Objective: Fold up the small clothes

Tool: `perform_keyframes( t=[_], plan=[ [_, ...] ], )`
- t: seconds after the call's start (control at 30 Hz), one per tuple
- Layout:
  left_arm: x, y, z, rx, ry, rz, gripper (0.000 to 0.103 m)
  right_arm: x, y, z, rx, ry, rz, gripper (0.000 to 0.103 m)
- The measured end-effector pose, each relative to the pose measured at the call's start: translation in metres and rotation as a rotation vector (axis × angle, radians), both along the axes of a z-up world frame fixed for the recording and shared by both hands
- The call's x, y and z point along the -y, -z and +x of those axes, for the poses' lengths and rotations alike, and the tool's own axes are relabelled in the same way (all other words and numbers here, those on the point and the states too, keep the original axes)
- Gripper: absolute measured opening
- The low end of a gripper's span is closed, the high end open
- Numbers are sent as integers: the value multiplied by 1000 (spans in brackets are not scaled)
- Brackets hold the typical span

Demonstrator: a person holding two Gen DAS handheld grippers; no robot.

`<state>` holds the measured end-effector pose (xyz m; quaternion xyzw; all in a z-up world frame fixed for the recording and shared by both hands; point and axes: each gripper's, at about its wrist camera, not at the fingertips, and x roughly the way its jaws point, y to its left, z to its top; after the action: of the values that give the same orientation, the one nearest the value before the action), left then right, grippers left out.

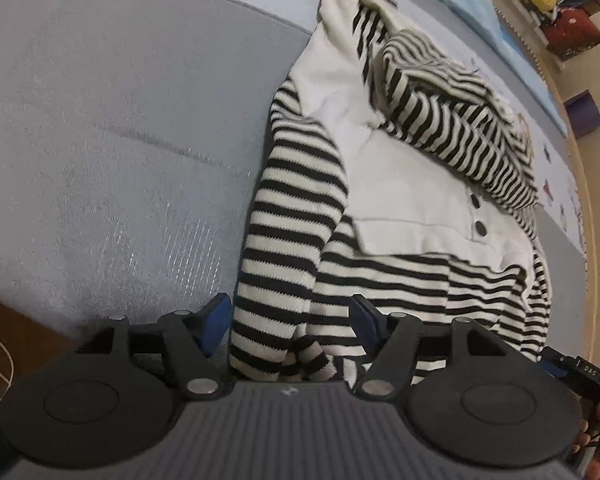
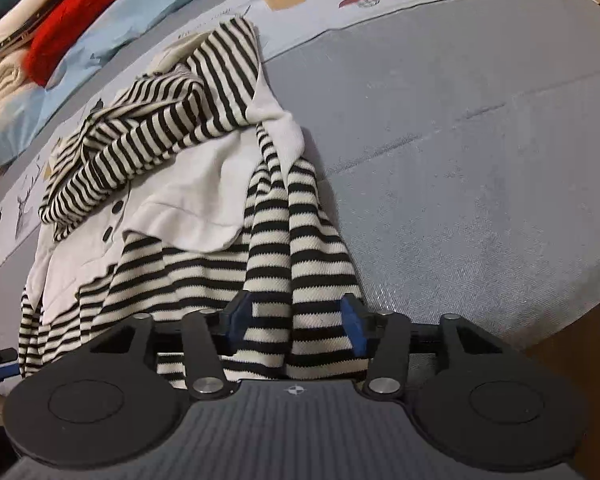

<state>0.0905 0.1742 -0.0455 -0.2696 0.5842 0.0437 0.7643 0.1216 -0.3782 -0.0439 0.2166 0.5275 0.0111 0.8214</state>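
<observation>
Two grippers — left gripper, right gripper — stand open over the striped garment's near edge (sleeves unfolded); next, a clean pinch.

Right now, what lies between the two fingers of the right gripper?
In the right wrist view, the striped sleeve of the garment lies between the right gripper's blue pads; the jaws stand open, not pressing it.

Right tongs agape astride striped sweater hem on grey mat.
</observation>
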Motion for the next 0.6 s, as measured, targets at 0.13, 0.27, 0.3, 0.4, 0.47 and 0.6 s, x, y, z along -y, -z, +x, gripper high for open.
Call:
perform_keyframes(
  t=[0.13, 0.27, 0.3, 0.4, 0.47, 0.6],
  plan=[
    [6, 10, 2, -44, 16, 21, 71, -8, 9, 3, -51, -43, -21, 59],
    [12, 20, 2, -84, 36, 48, 71, -14, 22, 7, -110, -62, -52, 60],
    [13, 22, 1, -90, 38, 58, 71, -16, 25, 7, -124, -69, -60, 61],
    [15, 23, 0, -93, 43, 73, 69, -25, 29, 7, -126, -106, -98, 64],
    [15, 23, -1, -90, 49, 79, 66, -28, 29, 6, -126, -115, -117, 64],
    [18, 23, -3, -85, 76, 81, 22, -25, 28, 6, -128, -89, -124, 64]
  ],
)
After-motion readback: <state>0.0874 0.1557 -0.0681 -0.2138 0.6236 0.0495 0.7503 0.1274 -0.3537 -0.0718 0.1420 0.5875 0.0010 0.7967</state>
